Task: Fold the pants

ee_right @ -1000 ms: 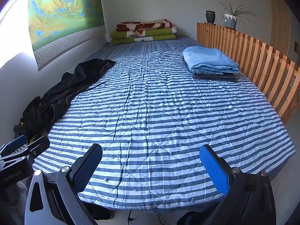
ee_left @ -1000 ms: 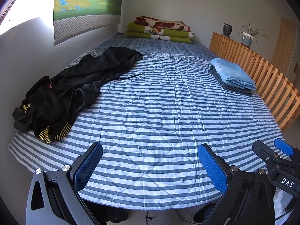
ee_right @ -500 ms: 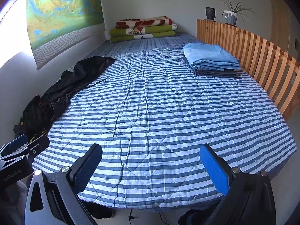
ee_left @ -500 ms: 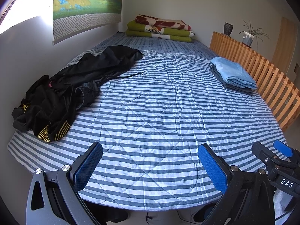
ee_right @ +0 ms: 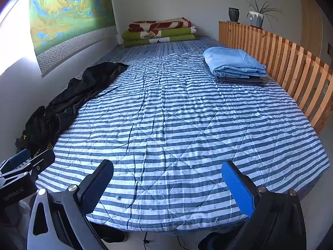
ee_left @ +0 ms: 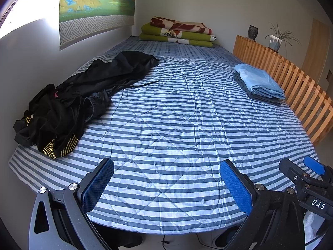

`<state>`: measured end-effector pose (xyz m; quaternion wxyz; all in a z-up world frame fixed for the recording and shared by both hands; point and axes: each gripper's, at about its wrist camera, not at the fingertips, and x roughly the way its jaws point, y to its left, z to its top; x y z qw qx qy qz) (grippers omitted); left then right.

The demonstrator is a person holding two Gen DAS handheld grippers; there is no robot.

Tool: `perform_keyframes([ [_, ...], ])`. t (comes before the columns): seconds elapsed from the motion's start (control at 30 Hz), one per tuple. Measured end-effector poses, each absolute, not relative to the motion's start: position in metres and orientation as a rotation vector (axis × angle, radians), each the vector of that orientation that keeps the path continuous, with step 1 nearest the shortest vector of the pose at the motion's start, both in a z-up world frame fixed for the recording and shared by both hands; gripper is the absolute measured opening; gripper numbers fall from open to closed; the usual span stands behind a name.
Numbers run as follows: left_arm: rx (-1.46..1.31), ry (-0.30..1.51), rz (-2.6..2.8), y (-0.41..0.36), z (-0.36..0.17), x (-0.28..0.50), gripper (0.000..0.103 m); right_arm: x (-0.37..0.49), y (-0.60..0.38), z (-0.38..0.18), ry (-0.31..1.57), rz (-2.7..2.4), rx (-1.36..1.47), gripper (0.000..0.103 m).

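A heap of crumpled black pants [ee_left: 79, 98] [ee_right: 68, 100] lies along the left edge of the striped bed [ee_left: 177, 125] [ee_right: 177, 125], against the wall; one piece shows yellow stripes. My left gripper [ee_left: 166, 184] hovers over the bed's near edge, open, with nothing between its blue pads. My right gripper [ee_right: 167, 185] is level with it and to its right, also open and empty. Each gripper's tip shows at the edge of the other's view. Both are well short of the black heap.
A folded light-blue garment on a grey one [ee_left: 260, 83] [ee_right: 233, 64] sits at the right, by a wooden slatted rail [ee_left: 291, 83] [ee_right: 291, 62]. Folded green and red blankets [ee_left: 177, 33] [ee_right: 160, 31] lie at the far end. A vase and a potted plant [ee_right: 256, 16] stand on the rail.
Both views have risen and tilted down a little, so the bed shows slightly more from above. The grippers stay open and the clothes have not moved.
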<state>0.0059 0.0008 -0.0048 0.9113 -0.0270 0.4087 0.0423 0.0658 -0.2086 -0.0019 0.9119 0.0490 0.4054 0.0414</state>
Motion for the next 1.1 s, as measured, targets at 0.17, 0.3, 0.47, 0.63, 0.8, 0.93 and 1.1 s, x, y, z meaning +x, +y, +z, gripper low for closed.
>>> perform_keyframes([
  [0.17, -0.071, 0.839, 0.082, -0.0005, -0.0058, 0.0047, 0.103, 0.0645, -0.208, -0.0025, 0.839, 0.09, 0.102, 0.102],
  [0.3, -0.073, 0.837, 0.082, -0.0005, -0.0056, 0.0045, 0.103, 0.0647, -0.2078, -0.0031, 0.841, 0.089, 0.1, 0.102],
  [0.47, -0.081, 0.835, 0.078, -0.0008, -0.0064, 0.0038, 0.103, 0.0644, -0.2087, -0.0028, 0.842, 0.089, 0.105, 0.102],
  [0.63, -0.094, 0.834, 0.071, -0.0003, -0.0061, 0.0037, 0.103, 0.0649, -0.208, -0.0023, 0.842, 0.091, 0.1, 0.102],
  [0.8, -0.092, 0.832, 0.072, -0.0005, -0.0054, 0.0035, 0.103, 0.0656, -0.2067, -0.0021, 0.842, 0.092, 0.096, 0.102],
  [0.93, -0.089, 0.832, 0.073, -0.0001, -0.0052, 0.0033, 0.103, 0.0659, -0.2064, -0.0023, 0.843, 0.093, 0.096, 0.102],
  [1.1, -0.096, 0.825, 0.078, 0.0038, -0.0053, 0.0049, 0.103, 0.0674, -0.2022, -0.0033, 0.845, 0.099, 0.087, 0.102],
])
